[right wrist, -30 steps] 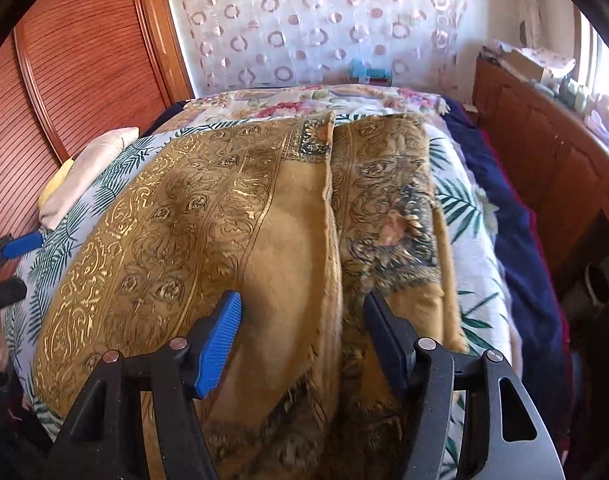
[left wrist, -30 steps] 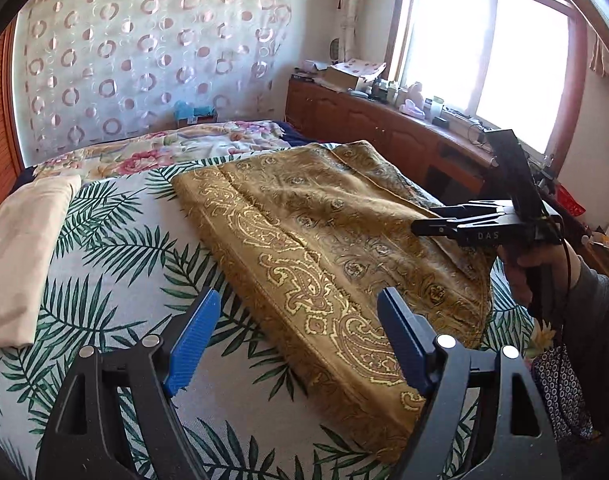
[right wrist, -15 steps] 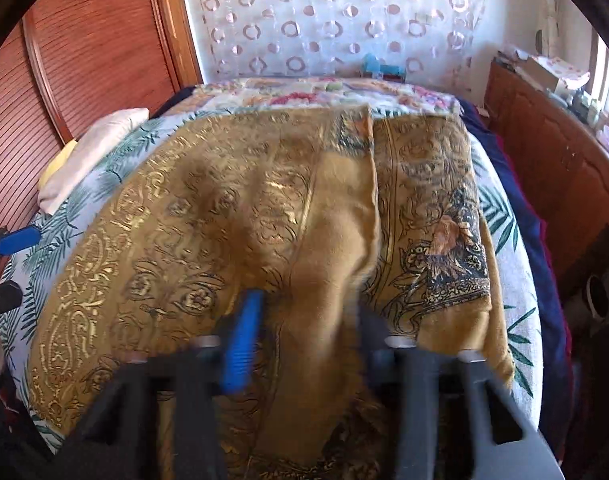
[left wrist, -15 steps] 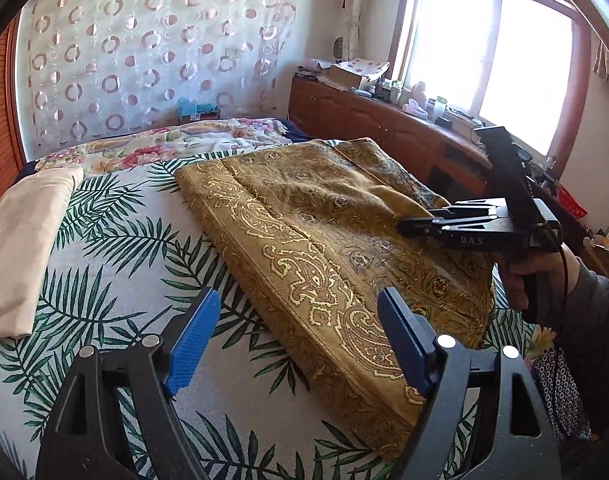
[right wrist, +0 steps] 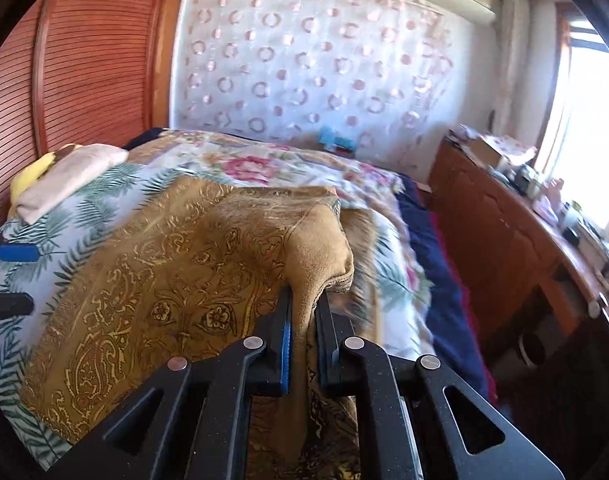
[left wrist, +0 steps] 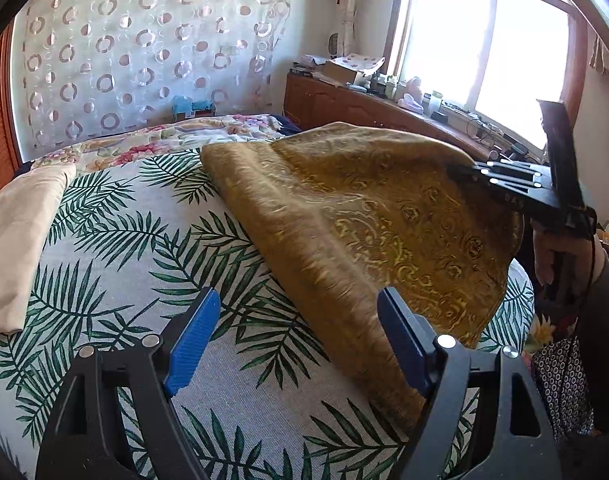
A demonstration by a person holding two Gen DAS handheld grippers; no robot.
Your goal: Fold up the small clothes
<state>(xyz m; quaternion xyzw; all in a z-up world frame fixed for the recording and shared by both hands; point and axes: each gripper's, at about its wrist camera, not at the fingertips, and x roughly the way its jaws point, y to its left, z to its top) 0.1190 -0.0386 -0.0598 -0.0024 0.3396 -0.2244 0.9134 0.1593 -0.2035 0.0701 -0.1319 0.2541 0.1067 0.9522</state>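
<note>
**Right fingers pinch the gold cloth; left fingers spread over the bed**

The right gripper (right wrist: 304, 320) has just been closing, and its fingers (right wrist: 285, 332) now press together on a bunched fold of the gold patterned cloth (right wrist: 176, 280). The plain mustard underside of the fold rises out between the two pads and drapes just ahead of the fingertips. To the left of these fingers the cloth spreads across the bed (right wrist: 84, 208), its gilt scrollwork facing up; to their right a fringed edge hangs blurred beside the floral quilt (right wrist: 264, 168).

In the left wrist view, the left gripper (left wrist: 300, 340) hangs over the palm-leaf bedspread with its blue fingers (left wrist: 192, 340) spread wide and nothing between them. The near edge of the cloth (left wrist: 364, 220) lies just ahead of the right-hand finger and runs away from it on a slant. The far corner is raised off the bed where the right gripper (left wrist: 460, 170) holds it, a hand (left wrist: 556, 256) gripping the handle beneath. Well to the left of the left fingers rests a folded beige cloth (left wrist: 20, 232).
</note>
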